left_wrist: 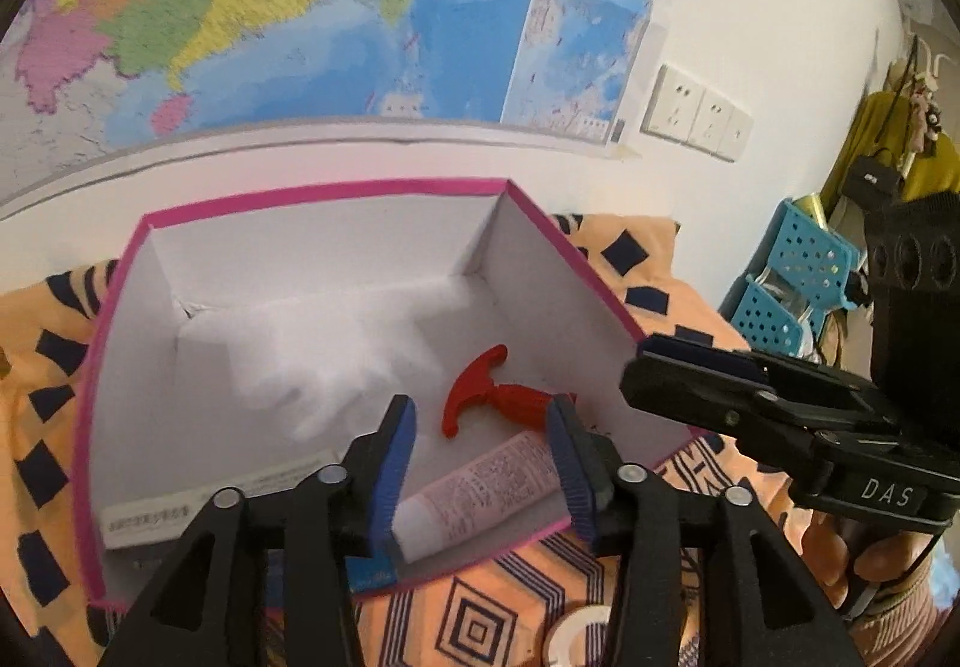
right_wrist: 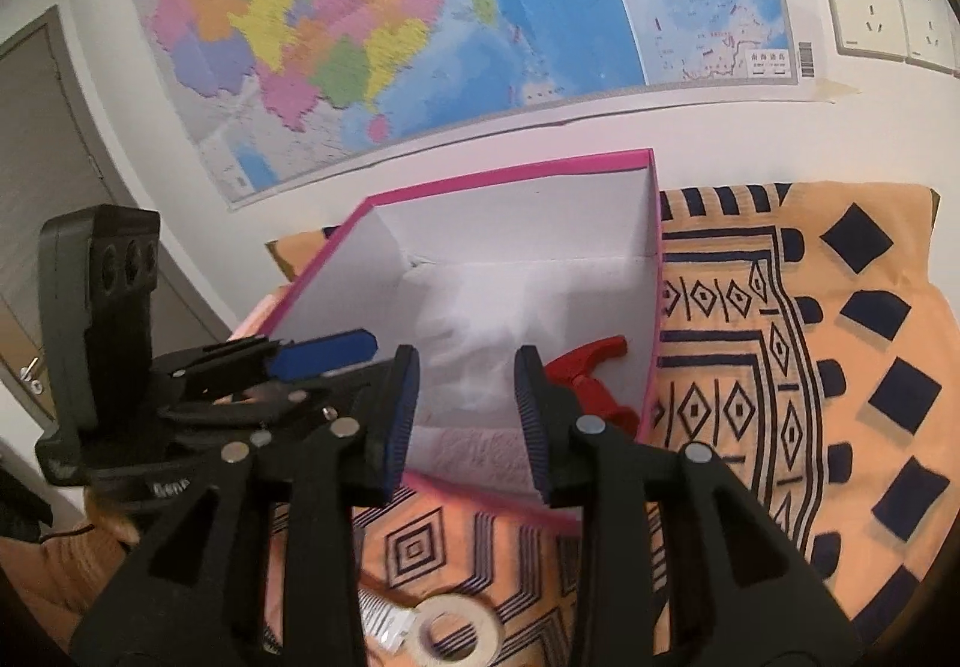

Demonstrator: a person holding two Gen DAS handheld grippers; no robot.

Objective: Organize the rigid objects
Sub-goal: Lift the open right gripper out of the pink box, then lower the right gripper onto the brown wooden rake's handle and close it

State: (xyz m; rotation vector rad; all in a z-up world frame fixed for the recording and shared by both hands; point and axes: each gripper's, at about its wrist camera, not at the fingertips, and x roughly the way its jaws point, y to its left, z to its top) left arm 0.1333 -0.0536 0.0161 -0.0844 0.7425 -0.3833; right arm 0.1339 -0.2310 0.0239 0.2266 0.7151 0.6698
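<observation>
Both the left hand-held gripper and right hand-held gripper hang wide apart, holding nothing, because the red handle and tube already lie in the pink box.

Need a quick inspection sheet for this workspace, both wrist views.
Surface: orange patterned cloth.
Job's things: pink-rimmed box holds a red T-handle piece and a white tube.
Clutter: tape roll on the cloth before the box.
Grippers: left gripper open above the box; right gripper open, empty.
Cables: nothing seen.
Surroundings: wall map, wall sockets, blue baskets.
</observation>
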